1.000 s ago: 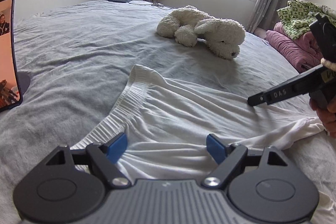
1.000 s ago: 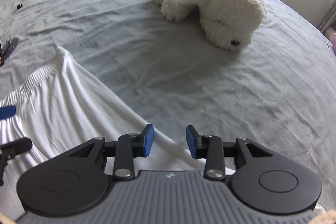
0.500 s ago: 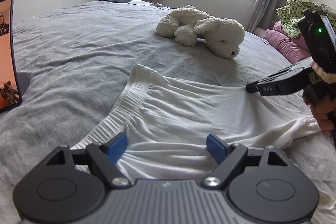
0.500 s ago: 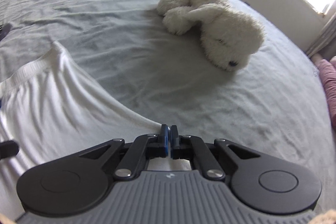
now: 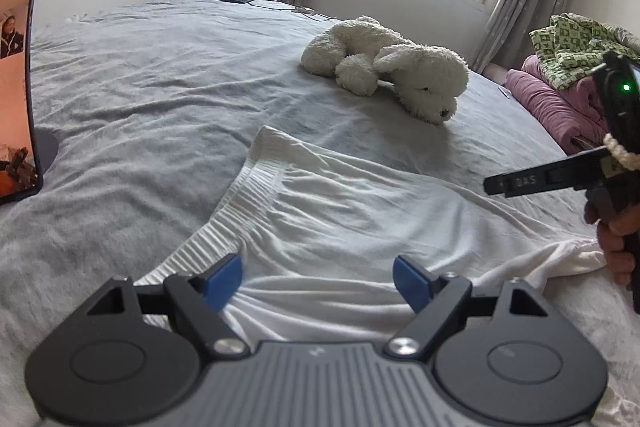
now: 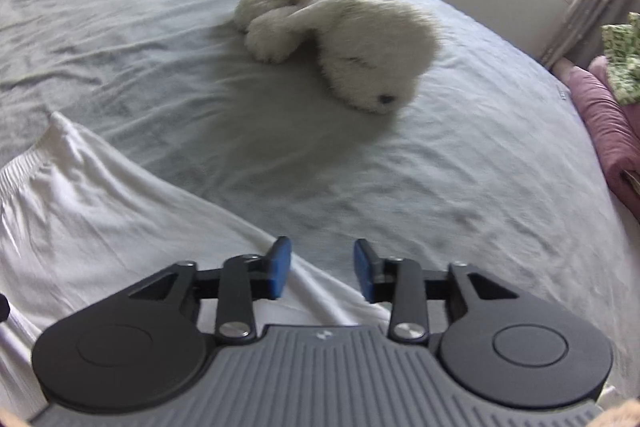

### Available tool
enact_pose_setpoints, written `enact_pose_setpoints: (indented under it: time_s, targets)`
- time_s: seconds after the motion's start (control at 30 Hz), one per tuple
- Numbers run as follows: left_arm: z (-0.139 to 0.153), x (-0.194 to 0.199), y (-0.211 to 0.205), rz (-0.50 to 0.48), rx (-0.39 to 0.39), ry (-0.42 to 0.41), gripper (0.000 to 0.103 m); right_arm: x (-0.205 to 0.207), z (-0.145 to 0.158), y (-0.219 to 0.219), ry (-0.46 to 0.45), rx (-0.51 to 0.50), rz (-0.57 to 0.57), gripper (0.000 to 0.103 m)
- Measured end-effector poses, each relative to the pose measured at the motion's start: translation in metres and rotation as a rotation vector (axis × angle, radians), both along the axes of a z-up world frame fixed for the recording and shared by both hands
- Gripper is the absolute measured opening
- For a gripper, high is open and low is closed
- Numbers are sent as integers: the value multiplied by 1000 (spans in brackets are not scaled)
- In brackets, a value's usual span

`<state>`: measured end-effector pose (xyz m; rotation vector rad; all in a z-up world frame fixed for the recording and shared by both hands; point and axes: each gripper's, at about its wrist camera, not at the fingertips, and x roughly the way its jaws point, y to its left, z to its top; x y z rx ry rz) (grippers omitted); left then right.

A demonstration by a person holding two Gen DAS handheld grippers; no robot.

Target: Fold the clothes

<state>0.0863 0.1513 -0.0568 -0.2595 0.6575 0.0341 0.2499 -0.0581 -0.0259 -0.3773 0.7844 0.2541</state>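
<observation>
left wrist: grey bed (image 5: 160,87), white garment (image 5: 340,219) spread on it, plush dog (image 5: 392,71) beyond; our left tool (image 5: 318,277) released over garment | right wrist: our right tool (image 6: 322,273) opening, nothing pinched, over garment edge (image 6: 100,219)

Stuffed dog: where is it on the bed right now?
In both views the stuffed dog lies on the grey bed, beyond the white garment, toward the window.

Both grippers: black linkage arms, grey ribbed body, 2 blue pads (image 6: 280,269) each, silver screws (image 5: 230,346).
</observation>
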Motion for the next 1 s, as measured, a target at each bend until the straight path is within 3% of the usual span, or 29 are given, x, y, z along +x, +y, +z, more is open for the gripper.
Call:
enact_pose_setpoints:
  time_s: [0.2,0.47,1.0]
  targets:
    - [5,-4,-2,5,10,-13,84,-13,7,-66,25,52,-204,45]
    - [17,-9,-4,9,4,-38,84,-47,16,-144,69,214,-445,50]
    - [34,-18,-50,-143,-3,-1,80,-88,13,-249,84,479,-720,49]
